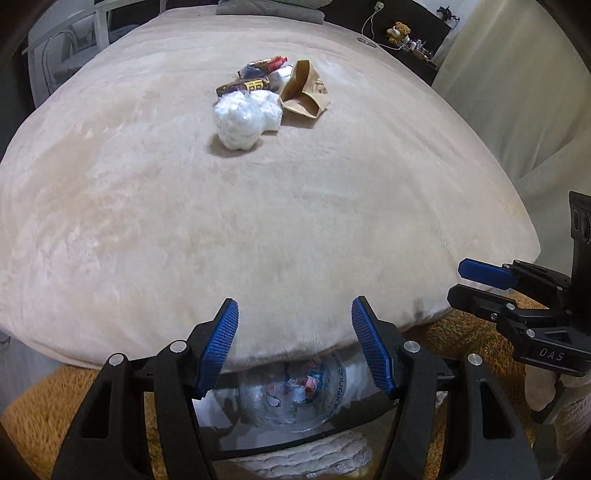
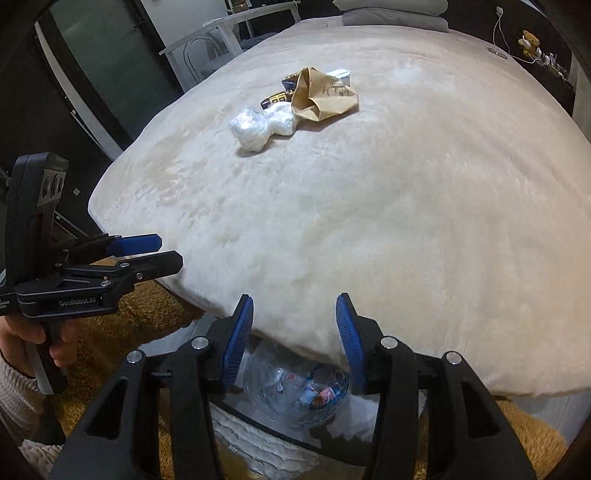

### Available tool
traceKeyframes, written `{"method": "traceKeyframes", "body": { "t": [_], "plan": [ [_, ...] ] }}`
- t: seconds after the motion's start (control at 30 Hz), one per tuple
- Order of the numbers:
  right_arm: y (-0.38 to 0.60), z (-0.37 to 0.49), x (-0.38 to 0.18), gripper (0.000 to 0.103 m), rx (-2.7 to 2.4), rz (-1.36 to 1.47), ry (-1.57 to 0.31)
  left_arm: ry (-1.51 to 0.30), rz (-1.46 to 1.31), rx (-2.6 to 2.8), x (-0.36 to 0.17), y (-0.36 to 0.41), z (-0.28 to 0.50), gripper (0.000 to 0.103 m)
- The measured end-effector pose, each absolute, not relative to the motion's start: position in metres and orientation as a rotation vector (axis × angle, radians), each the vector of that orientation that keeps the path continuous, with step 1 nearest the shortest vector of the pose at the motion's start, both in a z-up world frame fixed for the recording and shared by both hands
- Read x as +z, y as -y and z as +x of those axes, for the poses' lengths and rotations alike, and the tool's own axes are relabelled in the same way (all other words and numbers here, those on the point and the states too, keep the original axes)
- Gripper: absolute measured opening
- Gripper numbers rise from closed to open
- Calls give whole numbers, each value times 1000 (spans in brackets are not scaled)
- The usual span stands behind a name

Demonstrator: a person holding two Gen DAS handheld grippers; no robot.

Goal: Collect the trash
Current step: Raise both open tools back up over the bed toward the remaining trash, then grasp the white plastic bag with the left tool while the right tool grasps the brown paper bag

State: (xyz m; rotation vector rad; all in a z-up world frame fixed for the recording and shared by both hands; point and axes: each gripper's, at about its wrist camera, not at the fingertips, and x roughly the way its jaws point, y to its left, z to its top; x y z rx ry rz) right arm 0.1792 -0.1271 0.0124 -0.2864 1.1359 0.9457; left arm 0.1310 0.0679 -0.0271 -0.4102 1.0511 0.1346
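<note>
A pile of trash lies mid-bed on the beige blanket (image 1: 147,221): a crumpled white plastic wad (image 1: 240,120) (image 2: 251,127), a brown paper bag (image 1: 304,90) (image 2: 325,96) and dark snack wrappers (image 1: 255,77) (image 2: 277,99). Both grippers hover over the bed's near edge, far from the pile. My left gripper (image 1: 294,306) (image 2: 168,251) is open and holds nothing. My right gripper (image 2: 294,301) (image 1: 456,280) is open too, with a narrower gap. Below them, past the bed's edge, sits a clear plastic bag (image 1: 295,391) (image 2: 306,391) holding colourful scraps.
A shaggy mustard rug (image 1: 37,413) covers the floor by the bed. White chairs (image 1: 66,48) stand beyond the bed's left side. A dark shelf carrying a teddy bear (image 1: 397,31) is at the far right, next to a pale curtain (image 1: 517,92). Grey pillows (image 2: 391,14) lie at the bed's head.
</note>
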Motion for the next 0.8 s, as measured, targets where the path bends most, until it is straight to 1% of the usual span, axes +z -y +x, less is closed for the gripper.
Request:
{"method": "traceKeyframes", "body": {
  "t": [0.13,0.27,0.33,0.43,0.47,0.5,0.67,0.7,0.73,0.8],
  "plan": [
    [111,204,16,49,952,-280,-1118,-1039,-396,150,-22,-83,150,63],
    [93,230,20,53,959,-273,-1091,-1027,-367,162,-16,-96,170,63],
    [86,242,22,56,963,-266,-1079,-1023,-357,163,-15,-103,182,63],
    [72,263,24,68,979,-247,-1054,-1020,-324,170,-13,-112,199,63],
    [68,269,25,72,983,-241,-1047,-1023,-315,171,-13,-114,205,65],
    [63,276,25,72,991,-234,-1040,-1024,-308,171,-13,-117,210,72],
    [37,310,22,73,1032,-222,-997,-1035,-258,158,-17,-127,236,73],
    [31,316,20,88,1039,-222,-989,-1040,-246,156,-19,-129,242,73],
    [26,324,18,98,1050,-217,-984,-1043,-236,154,-21,-131,246,73],
    [16,337,14,99,1068,-205,-979,-1052,-220,152,-24,-135,255,73]
  ]
}}
